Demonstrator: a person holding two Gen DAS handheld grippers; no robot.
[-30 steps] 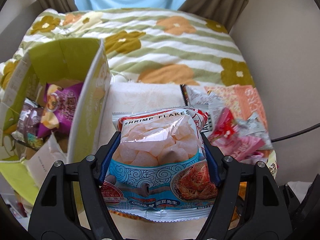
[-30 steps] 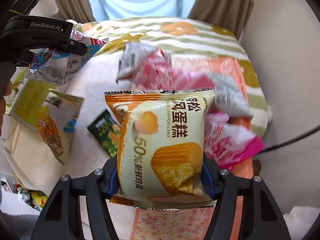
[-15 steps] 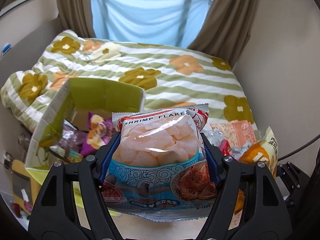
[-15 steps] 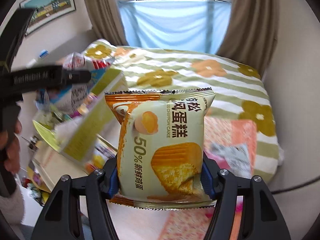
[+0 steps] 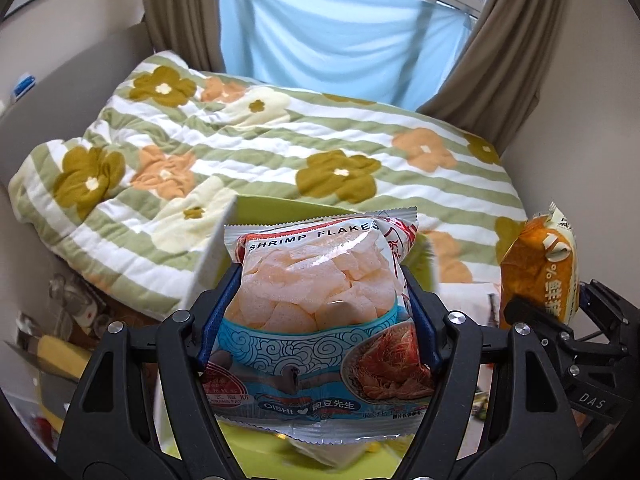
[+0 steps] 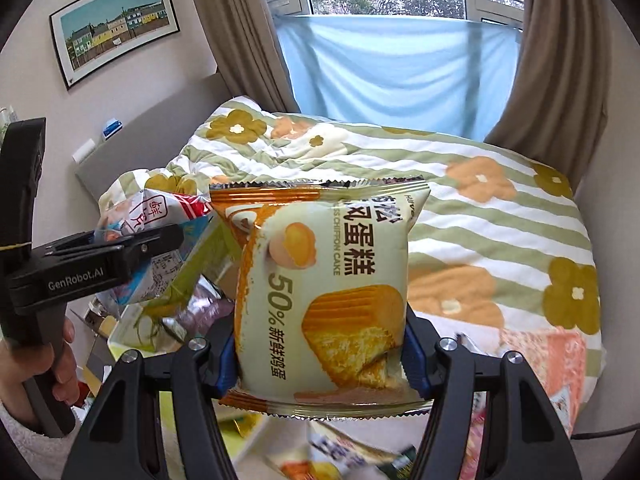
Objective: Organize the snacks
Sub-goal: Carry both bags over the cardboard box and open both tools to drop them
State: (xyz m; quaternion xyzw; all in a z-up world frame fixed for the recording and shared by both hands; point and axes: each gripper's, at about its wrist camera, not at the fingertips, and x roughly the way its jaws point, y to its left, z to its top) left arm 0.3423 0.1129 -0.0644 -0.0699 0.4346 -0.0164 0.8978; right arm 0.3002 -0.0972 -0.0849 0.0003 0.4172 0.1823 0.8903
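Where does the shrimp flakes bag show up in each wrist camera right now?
Left wrist view: the shrimp flakes bag fills the lower centre, clamped between the left gripper fingers.
Right wrist view: the same bag sits at the left edge, seen from the side, poking above the left gripper.
Shared landmark: the flowered quilt behind, under the blue cloth at the window.
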